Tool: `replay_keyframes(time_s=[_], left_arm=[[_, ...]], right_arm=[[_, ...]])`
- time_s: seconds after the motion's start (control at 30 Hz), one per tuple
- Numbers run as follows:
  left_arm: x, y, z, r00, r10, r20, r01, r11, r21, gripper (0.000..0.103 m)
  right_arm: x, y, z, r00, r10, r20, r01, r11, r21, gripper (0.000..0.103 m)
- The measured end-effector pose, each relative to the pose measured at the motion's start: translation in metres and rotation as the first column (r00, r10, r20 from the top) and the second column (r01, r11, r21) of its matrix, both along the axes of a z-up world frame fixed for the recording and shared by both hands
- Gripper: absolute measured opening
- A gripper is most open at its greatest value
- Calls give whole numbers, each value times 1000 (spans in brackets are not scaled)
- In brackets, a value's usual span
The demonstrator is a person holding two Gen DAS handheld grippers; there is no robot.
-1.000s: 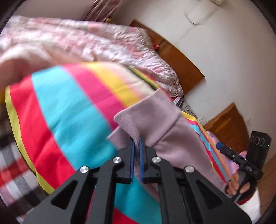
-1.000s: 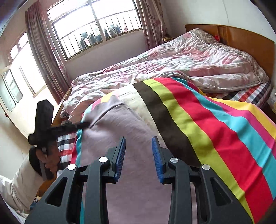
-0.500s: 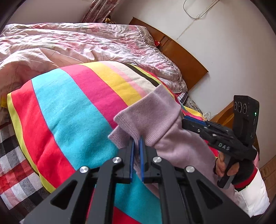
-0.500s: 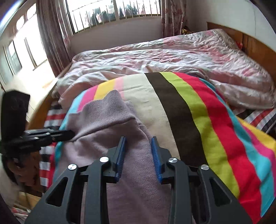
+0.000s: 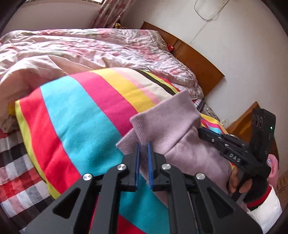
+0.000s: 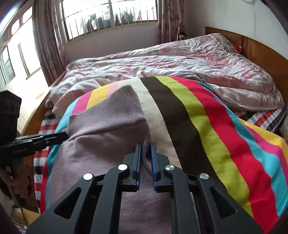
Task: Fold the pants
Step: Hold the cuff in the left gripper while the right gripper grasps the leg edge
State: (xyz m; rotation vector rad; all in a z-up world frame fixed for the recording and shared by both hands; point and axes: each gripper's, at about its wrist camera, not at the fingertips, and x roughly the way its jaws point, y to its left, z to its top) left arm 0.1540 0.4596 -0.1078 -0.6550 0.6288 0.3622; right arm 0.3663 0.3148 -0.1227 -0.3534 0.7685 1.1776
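Observation:
The mauve knit pants point(image 5: 180, 136) lie on a striped blanket point(image 5: 81, 122) on the bed, the ribbed waistband end folded over. My left gripper point(image 5: 143, 144) is shut on the waistband's near corner. My right gripper point(image 6: 146, 144) is shut on the opposite edge of the pants point(image 6: 100, 136), just below the waistband point(image 6: 108, 111). Each gripper shows in the other's view: the right one point(image 5: 212, 134) at the pants' far side, the left one point(image 6: 59, 135) at the left edge.
A crumpled pink floral quilt point(image 6: 171, 64) covers the far half of the bed. A wooden headboard point(image 5: 196, 63) stands against the white wall. A checked sheet point(image 5: 16, 172) shows at the bed edge. A window with curtains point(image 6: 108, 16) lies beyond.
My right gripper has moved down onto the pants' edge and closed on it. My left gripper has kept its hold on the waistband corner; the waistband now lies lower over the blanket.

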Motion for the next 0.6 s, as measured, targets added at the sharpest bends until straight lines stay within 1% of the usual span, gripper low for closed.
replay_keyframes(time_s=[0.03, 0.07, 0.1, 0.13, 0.17, 0.23, 0.27, 0.3, 0.33, 0.37, 0.4, 0.43, 0.5, 0.53, 0.6], left_arm=[[-1, -1, 4, 1000, 1, -1, -1, 1000, 20, 6], [-3, -1, 6, 1000, -2, 5, 2, 1000, 21, 6], [-4, 0, 7, 1000, -15, 16, 15, 1000, 8, 5], [-5, 1, 8, 999, -29, 33, 29, 999, -15, 5], [-5, 2, 7, 998, -34, 47, 35, 999, -39, 5], [-6, 2, 5, 997, -30, 64, 35, 996, -82, 5], [-7, 3, 4, 997, -23, 77, 32, 993, -110, 7], [-6, 3, 3, 996, -22, 83, 33, 991, -129, 16], [-5, 4, 2, 996, -27, 90, 40, 988, -148, 26], [-1, 4, 0, 996, -35, 87, 49, 985, -163, 27], [0, 2, -1, 996, -41, 80, 54, 984, -170, 28], [2, 2, -2, 997, -41, 72, 53, 983, -178, 30], [2, 2, -3, 997, -37, 74, 51, 980, -193, 32], [2, 1, -3, 997, -36, 74, 50, 979, -196, 32], [3, 0, -4, 997, -43, 64, 55, 980, -191, 29]], right_arm=[[3, -5, 4, 999, -9, -34, 10, 1000, 29, 21], [4, -11, 10, 998, -10, -57, 13, 998, 64, 30], [3, -14, 14, 999, -11, -49, 15, 997, 77, 42], [1, -17, 18, 999, -14, -31, 16, 996, 85, 46], [0, -19, 22, 1000, 1, -28, 2, 996, 90, 48], [-12, -20, 31, 999, 25, -29, -21, 994, 107, 48], [-21, -20, 36, 998, 53, -25, -50, 992, 118, 48], [-37, -22, 40, 992, 124, -20, -121, 984, 129, 48], [-50, -21, 41, 985, 171, -19, -167, 977, 129, 48], [-67, -20, 40, 972, 233, -20, -229, 966, 121, 47], [-85, -20, 37, 956, 294, -13, -291, 952, 99, 47], [-100, -21, 33, 943, 332, -2, -331, 941, 73, 47], [-124, -22, 21, 923, 385, 7, -385, 923, 5, 46], [-133, -22, 13, 918, 395, 18, -394, 918, -34, 45], [-143, -20, -2, 918, 392, 58, -384, 917, -108, 32]])
